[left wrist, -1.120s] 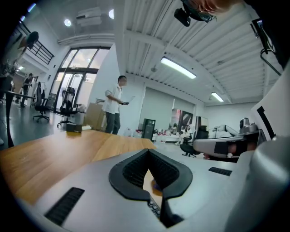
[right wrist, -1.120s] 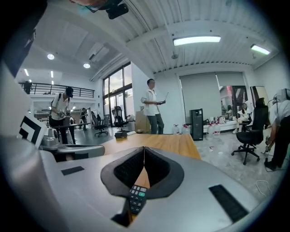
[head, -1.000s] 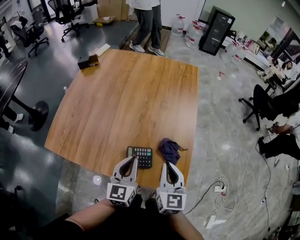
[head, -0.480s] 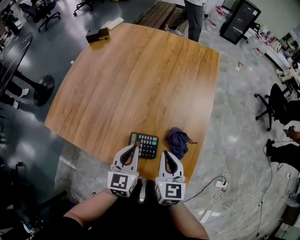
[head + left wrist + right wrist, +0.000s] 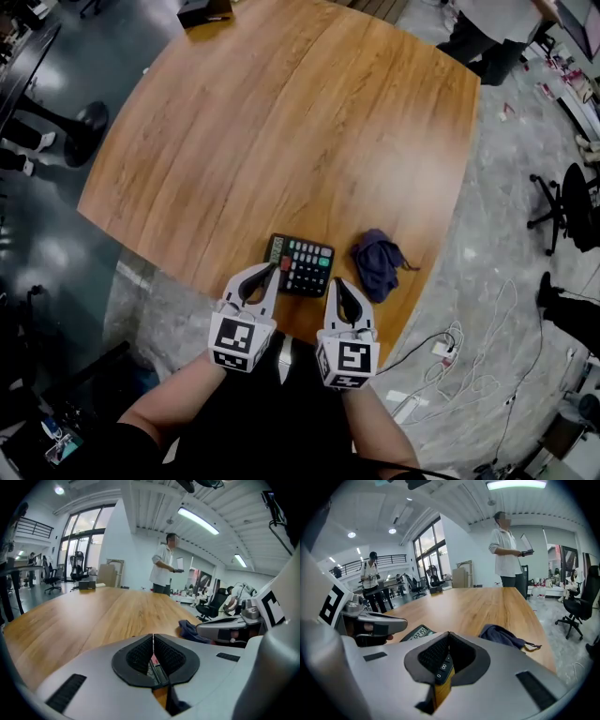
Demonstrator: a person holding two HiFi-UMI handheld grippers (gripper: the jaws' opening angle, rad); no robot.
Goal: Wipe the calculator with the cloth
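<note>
1. Left tongs (image 5: 272,270) (image 5: 153,637): held at the near edge of the desk (image 5: 281,141). The jaws were pressed fully together with nothing between them. The tips were over the near left part of the calculator; contact could not be told.

2. Right tongs (image 5: 332,282) (image 5: 448,634): held just right of the left pair, about parallel to it. The jaws were likewise together and empty. The tips were by the calculator's near right corner.

3. Calculator (image 5: 302,264) (image 5: 415,633): dark body with a grey and green keypad. It lay flat on the desk close to the near edge, with its display at the left end.

4. Cloth (image 5: 377,263) (image 5: 502,635) (image 5: 189,630): dark blue and crumpled in a heap, with a short cord trailing right. It lay on the desk just right of the calculator and apart from it, untouched by either tongs.

5. Desk: wood-grain top, otherwise bare through the middle.

6. Dark box (image 5: 203,9): at the far left corner of the desk.

7. Person (image 5: 165,569) (image 5: 506,550): stood beyond the far edge in a white top, holding a flat object.

8. Cables (image 5: 450,361): white, loose on the floor to the right.
</note>
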